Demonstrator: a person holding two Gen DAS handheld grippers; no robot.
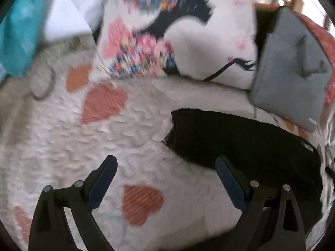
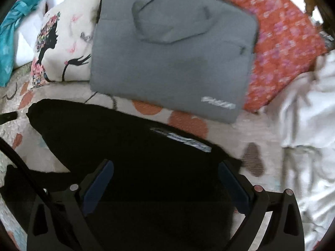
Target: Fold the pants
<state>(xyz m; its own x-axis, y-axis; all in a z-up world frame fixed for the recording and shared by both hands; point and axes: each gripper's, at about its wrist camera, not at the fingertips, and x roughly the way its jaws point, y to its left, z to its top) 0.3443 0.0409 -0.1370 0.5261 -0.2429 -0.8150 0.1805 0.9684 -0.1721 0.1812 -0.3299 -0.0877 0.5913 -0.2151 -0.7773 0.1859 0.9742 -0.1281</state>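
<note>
The black pants (image 2: 129, 146) lie bunched in a compact dark heap on a white quilt with orange hearts (image 1: 83, 138). A label (image 2: 182, 140) shows on their top edge. In the left wrist view the pants (image 1: 240, 144) lie to the right. My left gripper (image 1: 166, 164) is open and empty over bare quilt, its right finger at the edge of the pants. My right gripper (image 2: 166, 168) is open above the middle of the pants, with nothing between its fingers.
A grey laptop bag (image 2: 171, 54) leans behind the pants. A white cushion with a black silhouette (image 1: 178, 33) stands at the back left. An orange floral pillow (image 2: 282, 48) and white bedding (image 2: 309, 125) are on the right. Teal cloth (image 1: 18, 31) is far left.
</note>
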